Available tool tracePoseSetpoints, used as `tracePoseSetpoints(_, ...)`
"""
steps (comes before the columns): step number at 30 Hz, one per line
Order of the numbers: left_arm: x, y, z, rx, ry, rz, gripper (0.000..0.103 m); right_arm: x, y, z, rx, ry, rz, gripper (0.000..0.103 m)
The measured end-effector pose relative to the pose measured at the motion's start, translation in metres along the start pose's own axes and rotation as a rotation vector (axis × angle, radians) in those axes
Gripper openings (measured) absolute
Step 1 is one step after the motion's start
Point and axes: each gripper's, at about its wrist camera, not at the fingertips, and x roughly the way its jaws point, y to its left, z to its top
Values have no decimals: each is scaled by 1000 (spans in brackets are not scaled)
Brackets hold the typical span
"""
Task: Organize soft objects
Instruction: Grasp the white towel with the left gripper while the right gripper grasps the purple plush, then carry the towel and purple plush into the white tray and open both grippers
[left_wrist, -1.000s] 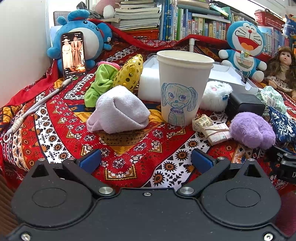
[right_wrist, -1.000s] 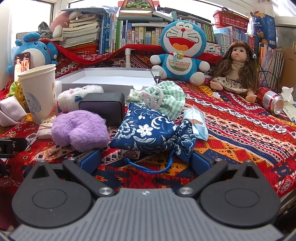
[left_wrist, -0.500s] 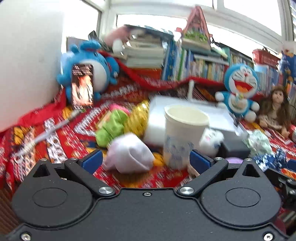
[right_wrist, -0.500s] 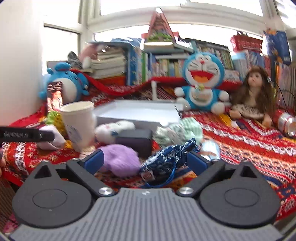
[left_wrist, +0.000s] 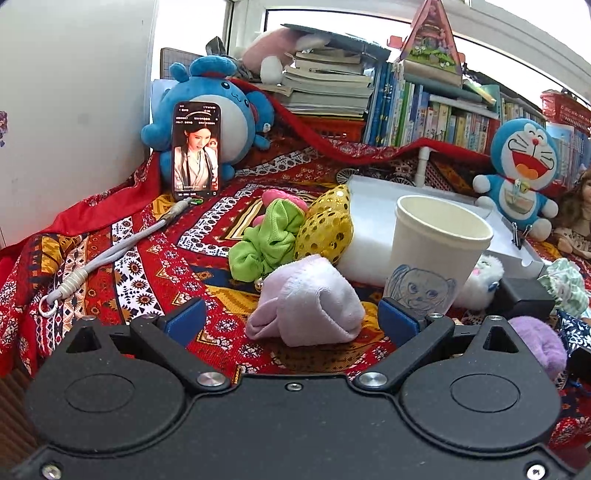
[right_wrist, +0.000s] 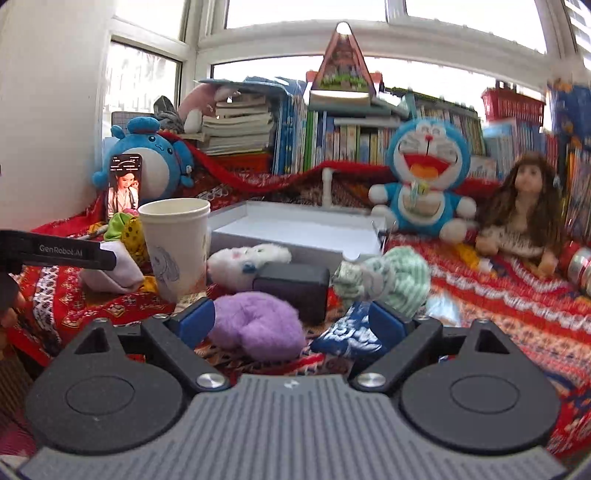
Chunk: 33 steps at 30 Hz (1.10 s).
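Note:
My left gripper (left_wrist: 291, 321) is open, with a pale lilac plush cloth (left_wrist: 308, 301) lying on the patterned cloth between its blue pads (left_wrist: 184, 320), untouched. Behind it lie a green scrunchie (left_wrist: 267, 238) and a yellow sequin pouch (left_wrist: 327, 227). My right gripper (right_wrist: 290, 323) is open, with a purple fluffy plush (right_wrist: 258, 325) just ahead between its pads. A blue floral pouch (right_wrist: 351, 338), a green checked pouch (right_wrist: 388, 277) and a white fluffy toy (right_wrist: 247, 260) lie near. A white tray (right_wrist: 295, 232) stands behind.
A paper cup (left_wrist: 436, 251) with a drawn dog stands right of the lilac cloth. A black box (right_wrist: 295, 288) sits behind the purple plush. A phone (left_wrist: 195, 146) leans on a blue plush. A Doraemon (right_wrist: 424, 184), a doll (right_wrist: 524, 214) and bookshelves stand behind.
Both grippers rose and pulled back, then came forward again. The left one now frames the lilac cloth; the right one shifted left from the blue floral pouch to the purple plush.

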Motion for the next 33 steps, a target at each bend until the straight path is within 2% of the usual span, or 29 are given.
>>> tracePoseSetpoints(6,14,-5,-1,8,18,-10,99,9,15,2,-42,33,87,92)
tracePoseSetpoints(12,27,-10,-5,29,46,-9,97,31,22,-1,-37,98,122,93)
tracePoseSetpoints(14,31,-10,-7,24,63,-16,92,38,21,-3,-28,120,118,93)
tracePoseSetpoints(16,35,-10,-9,18,79,-22,81,42,21,-3,-33,129,105,93)
tracePoseSetpoints(19,35,-12,-10,28,72,-8,69,47,20,-1,-33,135,100,93)
tracePoseSetpoints(24,34,-11,-7,16,78,-26,51,59,18,-2,-36,157,86,90)
tracePoseSetpoints(25,33,-10,-6,14,80,-27,47,61,17,-2,-34,160,85,88)
tracePoseSetpoints(28,31,-7,-4,-4,82,-23,37,62,16,-1,-25,168,58,71)
tracePoseSetpoints(30,27,-5,-1,-11,82,-25,32,59,14,1,-8,162,68,69)
tracePoseSetpoints(33,18,-5,3,0,61,-36,31,53,12,5,-1,152,77,67)
